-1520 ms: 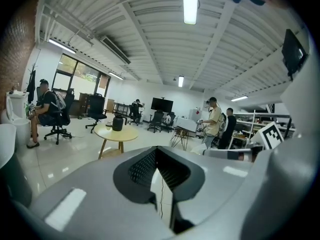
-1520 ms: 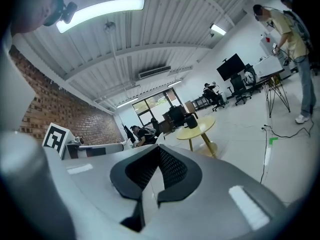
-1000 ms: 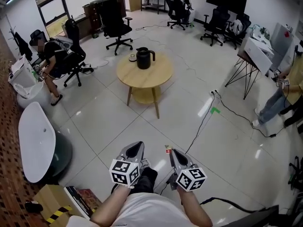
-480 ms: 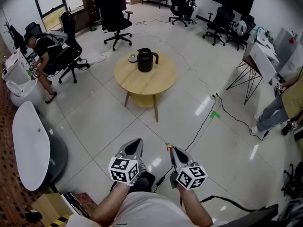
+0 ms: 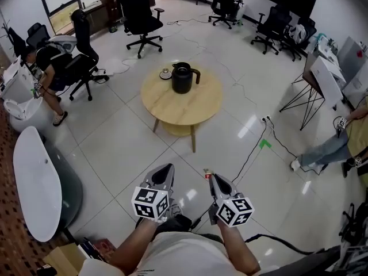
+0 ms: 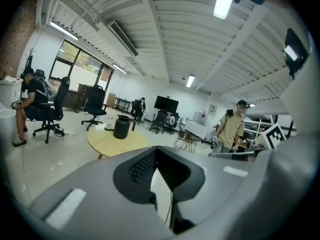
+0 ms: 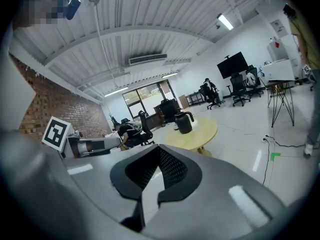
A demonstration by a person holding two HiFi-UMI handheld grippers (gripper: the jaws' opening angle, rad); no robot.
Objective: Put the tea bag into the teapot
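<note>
While the two tongs are pointing side by side toward 12 o'clock over the glossy tiled floor (image 5: 115, 148), the round wooden bench (image 5: 198, 105) is standing well apart from them, straight ahead at 12 o'clock. The left tongs (image 5: 167, 169) are clenched, their jaws meeting at the tip with nothing between them. The right tongs (image 5: 211, 179) are clenched too, pinching the tea bag (image 5: 206, 175). It is showing in the head view only as a small red-and-pale scrap poking out at their tip toward 11 o'clock. The scrap is too small to tell how its long axis is lying, and the right gripper view is not showing it.

The black teapot (image 5: 181, 78) is sitting upright on the bench, its long axis vertical, on the far half of the top near the 12 o'clock edge. Its handle is pointing toward 2 o'clock in the head view. Just beside it, at its 10 o'clock, a small round dish (image 5: 165, 73) is resting on the same bench. A dark cable (image 5: 248, 154) is trailing across the floor at 1 o'clock of the right tongs. A person (image 5: 43, 62) is sitting in an office chair at 10 o'clock.
</note>
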